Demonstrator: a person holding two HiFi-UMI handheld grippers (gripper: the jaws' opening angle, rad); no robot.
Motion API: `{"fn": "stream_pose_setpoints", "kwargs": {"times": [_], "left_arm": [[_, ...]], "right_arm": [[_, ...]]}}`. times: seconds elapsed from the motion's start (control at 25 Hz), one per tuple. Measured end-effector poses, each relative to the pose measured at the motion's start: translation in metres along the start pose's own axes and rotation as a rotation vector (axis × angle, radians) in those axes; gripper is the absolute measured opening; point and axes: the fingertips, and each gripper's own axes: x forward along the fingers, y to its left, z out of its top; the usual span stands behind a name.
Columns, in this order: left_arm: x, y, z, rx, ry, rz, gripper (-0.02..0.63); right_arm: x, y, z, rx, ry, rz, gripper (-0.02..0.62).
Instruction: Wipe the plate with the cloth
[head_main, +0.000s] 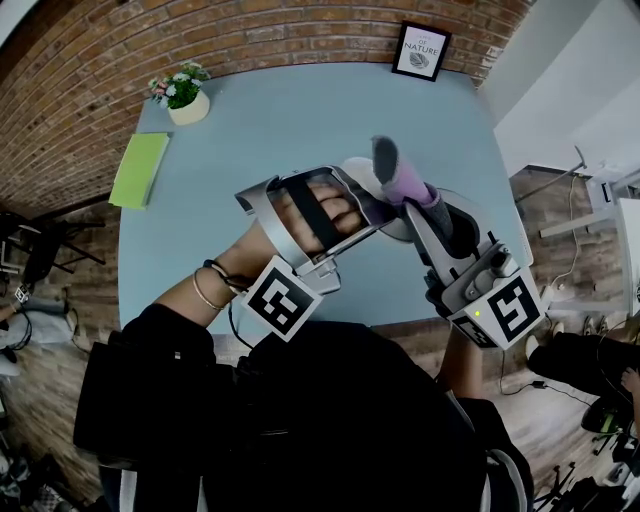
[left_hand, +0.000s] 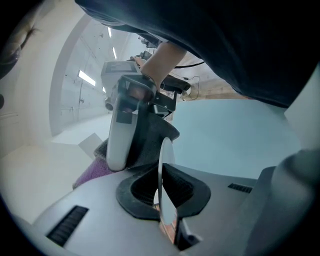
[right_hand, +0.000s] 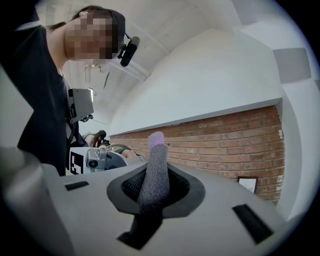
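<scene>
Head view: a person holds one plate (left_hand: 163, 165) and one cloth (head_main: 388, 165) above the blue table (head_main: 280, 120), one in each of two grippers. The left gripper (left_hand: 161, 197) is clamped on the plate's rim and holds it edge-on, apparently to offer a face for wiping. The right gripper (right_hand: 152, 192) pinches the rolled cloth, its end jutting past the jaws near the plate. One potted plant (head_main: 180, 95), one green pad (head_main: 140, 168) and one framed picture (head_main: 421, 50) sit at the table's far side.

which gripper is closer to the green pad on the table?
Left. The left gripper, shut on the plate, is to the right of the green pad, over mid-table. The right gripper, holding the cloth, sits even further right.
</scene>
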Motion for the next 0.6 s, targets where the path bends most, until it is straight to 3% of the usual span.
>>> {"fn": "stream_pose_setpoints", "kwargs": {"times": [0.16, 0.6], "left_arm": [[0.0, 0.0, 0.002, 0.016, -0.002, 0.005, 0.025], [-0.003, -0.001, 0.01, 0.035, -0.023, 0.004, 0.025]], "right_arm": [[0.007, 0.005, -0.007, 0.033, 0.024, 0.027, 0.04], [0.001, -0.014, -0.047, 0.078, 0.14, -0.021, 0.04]]}}
